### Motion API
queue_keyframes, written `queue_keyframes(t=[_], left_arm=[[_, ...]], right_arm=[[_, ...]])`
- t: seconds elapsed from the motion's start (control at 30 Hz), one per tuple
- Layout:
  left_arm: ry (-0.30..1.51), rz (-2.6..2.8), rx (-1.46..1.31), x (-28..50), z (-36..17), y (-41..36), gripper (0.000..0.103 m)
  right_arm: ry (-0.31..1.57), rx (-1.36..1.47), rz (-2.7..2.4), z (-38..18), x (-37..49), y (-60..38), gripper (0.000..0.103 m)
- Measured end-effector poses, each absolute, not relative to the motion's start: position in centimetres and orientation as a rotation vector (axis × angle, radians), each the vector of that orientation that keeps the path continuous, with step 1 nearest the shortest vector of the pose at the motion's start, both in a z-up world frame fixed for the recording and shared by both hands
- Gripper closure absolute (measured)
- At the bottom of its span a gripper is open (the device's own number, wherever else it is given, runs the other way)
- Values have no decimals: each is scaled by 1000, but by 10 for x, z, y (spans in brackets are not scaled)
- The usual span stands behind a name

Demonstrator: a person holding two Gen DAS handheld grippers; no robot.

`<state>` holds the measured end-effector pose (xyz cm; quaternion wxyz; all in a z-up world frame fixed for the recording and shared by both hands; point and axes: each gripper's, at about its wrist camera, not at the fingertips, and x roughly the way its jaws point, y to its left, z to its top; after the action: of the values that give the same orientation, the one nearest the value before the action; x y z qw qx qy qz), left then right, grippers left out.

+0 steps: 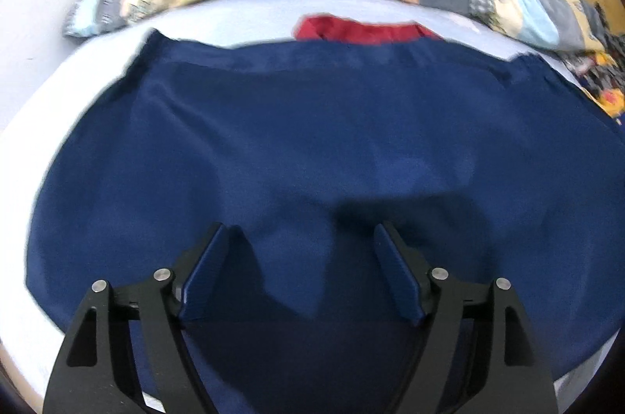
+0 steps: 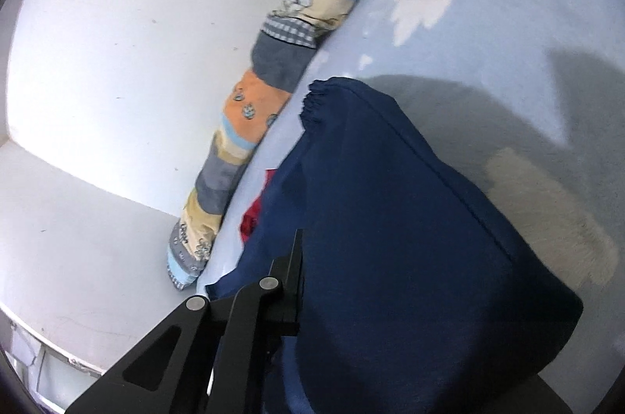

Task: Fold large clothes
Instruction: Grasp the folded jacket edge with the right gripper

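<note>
- My left gripper (image 1: 302, 238), jaws spread and grasping nothing, hovers over the navy garment (image 1: 312, 140) lying flat on the bed (image 2: 488, 42).
- My right gripper (image 2: 299, 257) appears clamped on a lifted edge; one jaw is hidden by cloth.
- By my judgement the folding is partway, with more folds left.
</note>
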<state>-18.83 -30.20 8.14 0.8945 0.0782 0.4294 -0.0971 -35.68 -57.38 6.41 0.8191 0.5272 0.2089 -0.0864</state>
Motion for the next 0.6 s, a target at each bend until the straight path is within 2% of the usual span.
queue_keyframes(t=[0.07, 0.17, 0.6], left_arm=[[869, -174, 129, -185, 86, -294, 26], [939, -179, 105, -176, 72, -291, 26], [881, -153, 187, -183, 67, -299, 24]], right_arm=[[446, 1125, -179, 66, -357, -572, 89], [449, 1121, -169, 68, -357, -569, 89], [449, 1066, -145, 85, -350, -558, 89]])
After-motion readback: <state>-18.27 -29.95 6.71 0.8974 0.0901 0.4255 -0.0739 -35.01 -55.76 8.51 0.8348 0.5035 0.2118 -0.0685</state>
